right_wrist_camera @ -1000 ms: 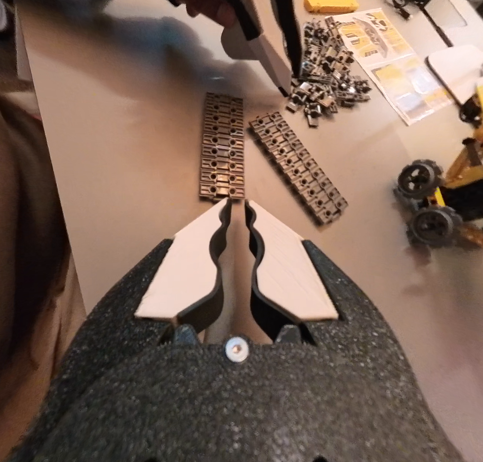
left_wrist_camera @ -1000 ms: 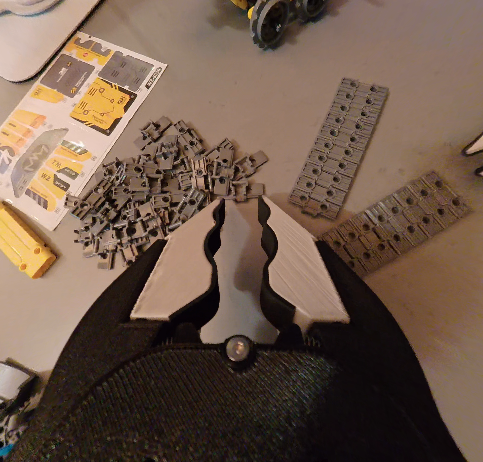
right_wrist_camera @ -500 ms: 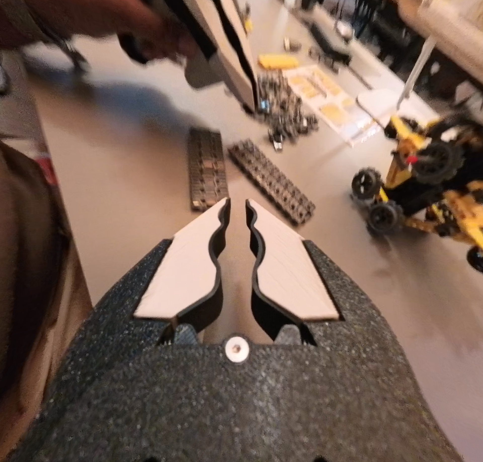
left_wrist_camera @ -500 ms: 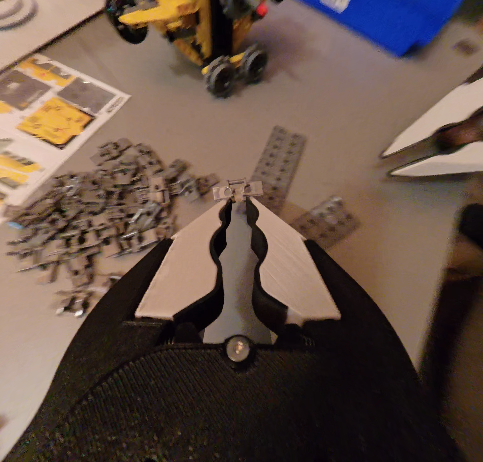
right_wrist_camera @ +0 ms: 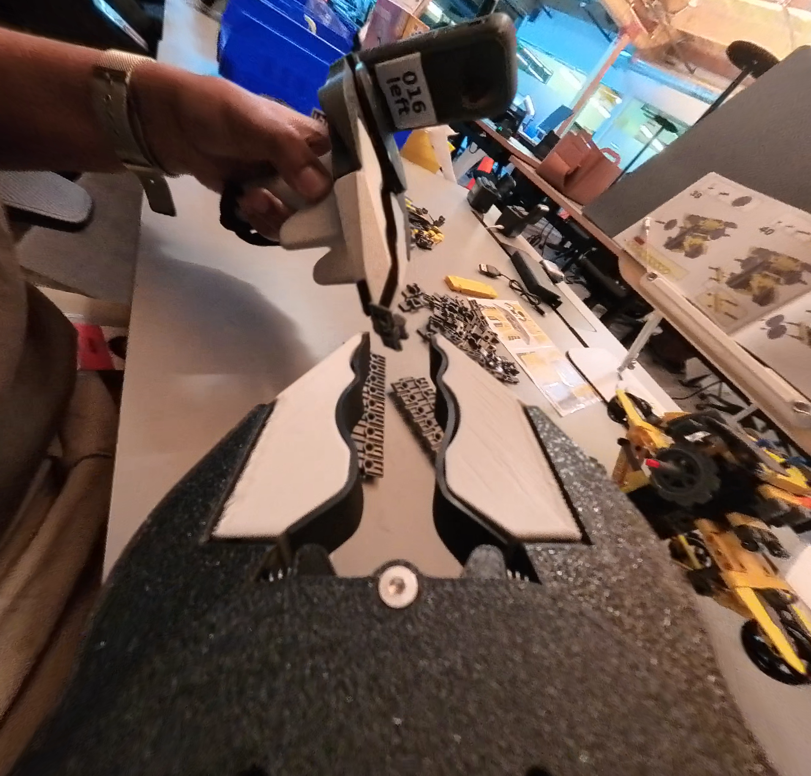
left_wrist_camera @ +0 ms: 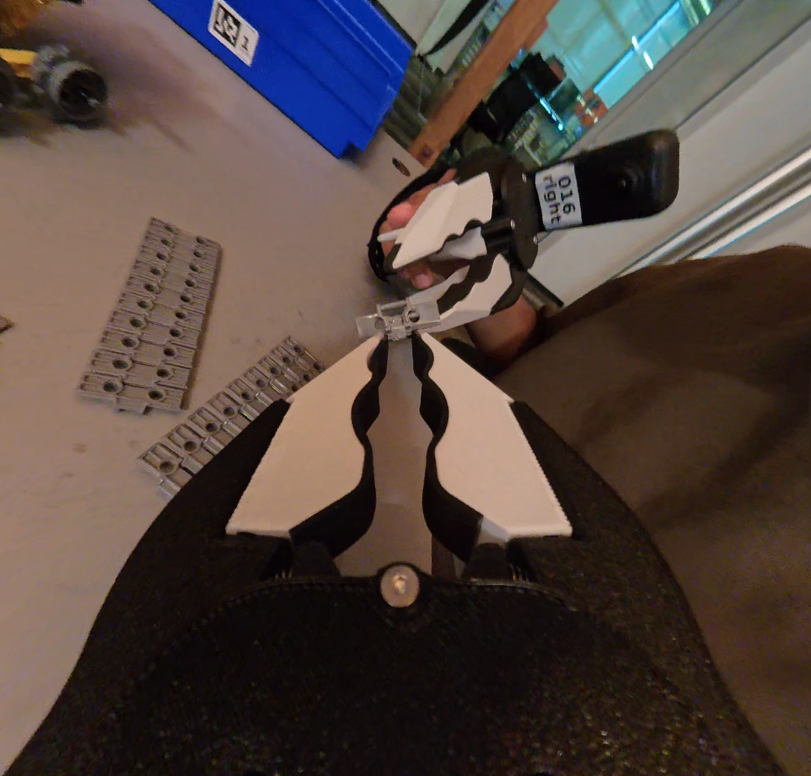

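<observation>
Left wrist view is showing the left gripper point(left_wrist_camera: 397, 341) pinching a small grey track link point(left_wrist_camera: 397, 318) at its very fingertips, lifted clear of the grey table point(left_wrist_camera: 263, 193). The right gripper point(left_wrist_camera: 408, 281) is hovering just beyond the link with its jaws spread wide, nothing between them; its lower finger looks to be touching or nearly touching the link's right end. In the right wrist view that link point(right_wrist_camera: 388, 327) is hanging just ahead of the open tips of the right gripper point(right_wrist_camera: 397, 344).

The grip is catching only a sliver of the link, so a nudge from the right gripper's finger could be twisting it loose, dropping it toward the two assembled track strips point(left_wrist_camera: 151, 316) on the table to the left.

Compared with a second ago, the left gripper is no longer down at the loose link pile point(right_wrist_camera: 465, 333); it is now carrying one link raised, and the right gripper's jaws are standing much wider.
</observation>
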`<action>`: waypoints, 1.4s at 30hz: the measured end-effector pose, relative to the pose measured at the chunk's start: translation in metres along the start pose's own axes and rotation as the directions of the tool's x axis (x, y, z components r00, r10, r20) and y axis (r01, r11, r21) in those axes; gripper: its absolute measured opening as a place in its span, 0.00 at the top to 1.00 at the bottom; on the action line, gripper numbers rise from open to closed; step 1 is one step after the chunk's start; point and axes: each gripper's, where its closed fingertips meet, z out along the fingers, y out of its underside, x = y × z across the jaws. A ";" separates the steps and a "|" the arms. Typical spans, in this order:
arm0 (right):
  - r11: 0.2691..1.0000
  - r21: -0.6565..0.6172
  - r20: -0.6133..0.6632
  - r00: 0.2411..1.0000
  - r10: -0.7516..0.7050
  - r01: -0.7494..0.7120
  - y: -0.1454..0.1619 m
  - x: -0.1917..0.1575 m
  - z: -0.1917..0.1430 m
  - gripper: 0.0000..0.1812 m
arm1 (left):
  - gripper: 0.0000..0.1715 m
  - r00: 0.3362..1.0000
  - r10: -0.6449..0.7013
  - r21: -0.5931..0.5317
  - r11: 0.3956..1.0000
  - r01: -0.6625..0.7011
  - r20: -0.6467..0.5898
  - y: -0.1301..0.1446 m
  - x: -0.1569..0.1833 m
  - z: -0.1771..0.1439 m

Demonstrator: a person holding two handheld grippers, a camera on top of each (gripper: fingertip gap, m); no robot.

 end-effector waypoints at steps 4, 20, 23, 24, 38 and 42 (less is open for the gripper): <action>1.000 -0.012 0.074 0.997 -0.004 0.005 0.001 -0.009 -0.001 0.89 | 0.95 0.999 0.002 -0.037 0.999 -0.004 -0.049 0.006 0.008 0.009; 0.550 -0.399 -0.075 0.624 0.778 -0.733 0.062 -0.011 -0.025 0.93 | 0.64 0.813 0.480 -0.338 0.864 -0.372 0.331 0.033 -0.055 0.025; 0.431 -0.466 -0.185 0.561 0.807 -0.773 0.084 -0.015 -0.025 0.93 | 0.66 0.711 0.597 -0.428 0.789 -0.440 0.371 0.037 -0.068 0.033; 0.396 -0.489 -0.215 0.547 0.809 -0.777 0.091 -0.016 -0.027 0.93 | 0.66 0.698 0.613 -0.453 0.775 -0.440 0.370 0.042 -0.072 0.036; 0.425 -0.544 -0.324 0.648 0.689 -0.724 0.116 -0.001 -0.044 0.82 | 0.68 0.747 0.558 -0.446 0.807 -0.386 0.362 0.049 -0.076 0.037; 0.454 -0.587 -0.310 0.704 0.639 -0.670 0.116 -0.007 -0.046 0.79 | 0.69 0.743 0.553 -0.446 0.811 -0.378 0.376 0.050 -0.077 0.036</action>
